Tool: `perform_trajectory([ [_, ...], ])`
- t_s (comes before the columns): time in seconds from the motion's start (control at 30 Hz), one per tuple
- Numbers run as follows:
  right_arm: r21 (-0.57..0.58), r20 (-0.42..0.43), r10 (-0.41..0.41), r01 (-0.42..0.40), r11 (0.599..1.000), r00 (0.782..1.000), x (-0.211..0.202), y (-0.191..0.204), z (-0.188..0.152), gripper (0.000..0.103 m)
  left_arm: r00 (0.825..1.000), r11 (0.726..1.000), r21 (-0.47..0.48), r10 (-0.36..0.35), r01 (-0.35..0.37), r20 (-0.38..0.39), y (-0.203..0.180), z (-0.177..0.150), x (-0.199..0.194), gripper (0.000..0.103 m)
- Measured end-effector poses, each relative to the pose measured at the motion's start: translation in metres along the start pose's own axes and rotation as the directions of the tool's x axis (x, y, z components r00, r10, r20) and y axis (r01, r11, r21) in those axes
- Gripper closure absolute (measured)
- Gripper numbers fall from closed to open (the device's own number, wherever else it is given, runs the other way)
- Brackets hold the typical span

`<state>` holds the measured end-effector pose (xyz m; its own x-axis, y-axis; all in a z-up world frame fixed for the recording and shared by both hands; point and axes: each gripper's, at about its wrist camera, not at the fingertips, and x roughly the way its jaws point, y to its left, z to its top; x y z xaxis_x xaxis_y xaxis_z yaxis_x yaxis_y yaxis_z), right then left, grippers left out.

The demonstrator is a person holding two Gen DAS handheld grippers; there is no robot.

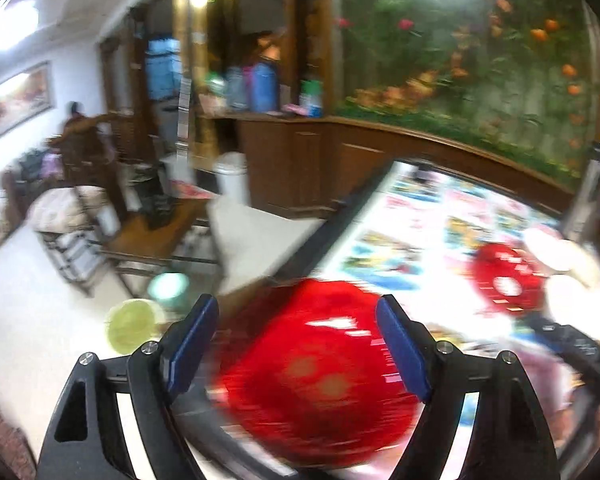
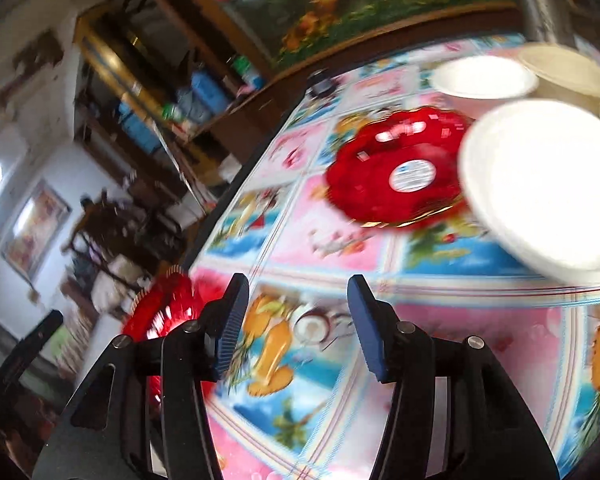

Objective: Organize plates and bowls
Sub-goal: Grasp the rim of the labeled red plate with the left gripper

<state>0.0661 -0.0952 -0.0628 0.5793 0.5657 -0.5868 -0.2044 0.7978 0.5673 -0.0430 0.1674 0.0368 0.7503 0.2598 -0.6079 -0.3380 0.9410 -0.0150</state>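
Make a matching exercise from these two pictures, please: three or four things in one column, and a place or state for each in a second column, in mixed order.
Things
1. red plate with round label
2. big white plate
3. red plate at the table edge
4. right gripper

Places or states
A. between the open fingers of the left gripper
B. open, over the tablecloth, nothing between its fingers
C. middle of the table, left of the big white plate
D. right side of the right wrist view, bright and blurred

Pairs: 1-C, 2-D, 3-A, 4-B
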Motion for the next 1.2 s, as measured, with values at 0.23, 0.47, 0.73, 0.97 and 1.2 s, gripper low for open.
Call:
perform_trajectory([
  [0.23, 0.115, -0.068, 0.139, -0.131, 0.985, 0.988, 0.015, -0.023, 0.026, 0.051, 0.957, 0.982, -0.026, -0.19, 0.189, -0.221, -0.099, 0.034, 0.068, 0.022],
  [0.47, 0.21, -0.14, 0.2, -0.169, 0.963, 0.97, 0.035, -0.048, 0.037, 0.05, 0.919, 0.989, -0.007, -0.14, 0.147, -0.369, -0.164, 0.038, 0.138, 0.022],
  [0.73, 0.337, -0.102, 0.15, -0.108, 0.935, 0.983, 0.032, -0.092, 0.056, 0.051, 0.912, 0.995, 0.027, -0.073, 0.092, -0.403, -0.192, 0.039, 0.177, 0.022],
  [0.97, 0.43, -0.111, 0.077, -0.022, 0.902, 0.991, 0.04, -0.112, 0.064, 0.05, 0.89, 0.997, 0.026, -0.057, 0.077, -0.451, -0.197, 0.031, 0.201, 0.022],
  [1.2, 0.49, -0.073, 0.038, 0.002, 0.872, 0.997, 0.047, -0.12, 0.065, 0.05, 0.867, 0.995, 0.007, -0.079, 0.095, -0.492, -0.202, 0.025, 0.217, 0.022],
])
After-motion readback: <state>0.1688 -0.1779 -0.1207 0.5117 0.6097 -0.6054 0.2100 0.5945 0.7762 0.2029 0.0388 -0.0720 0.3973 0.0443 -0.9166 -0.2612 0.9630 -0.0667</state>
